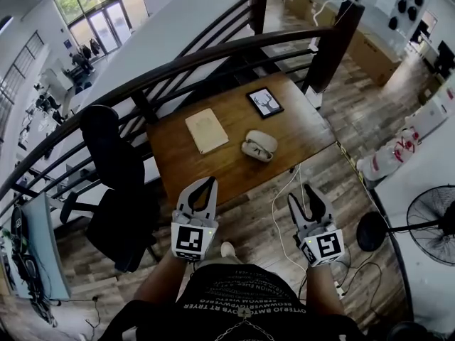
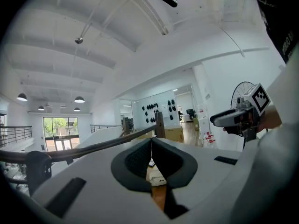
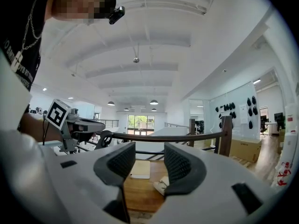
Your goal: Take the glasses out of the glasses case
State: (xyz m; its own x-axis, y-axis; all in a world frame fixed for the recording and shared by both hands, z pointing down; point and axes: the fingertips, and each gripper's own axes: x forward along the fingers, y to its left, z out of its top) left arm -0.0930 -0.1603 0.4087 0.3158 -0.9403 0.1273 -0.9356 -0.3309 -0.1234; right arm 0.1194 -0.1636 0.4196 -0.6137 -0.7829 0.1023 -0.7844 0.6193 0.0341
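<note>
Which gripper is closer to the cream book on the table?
Left. The left gripper hovers before the table's near edge, directly in line with the cream book. The right gripper is off to the book's right, facing the glasses case.

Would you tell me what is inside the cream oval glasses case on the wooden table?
The cream oval glasses case lies open; dark outlines inside look like glasses, too small to confirm. Anything beneath them is covered.

One glasses case, one book, one picture — two grippers.
</note>
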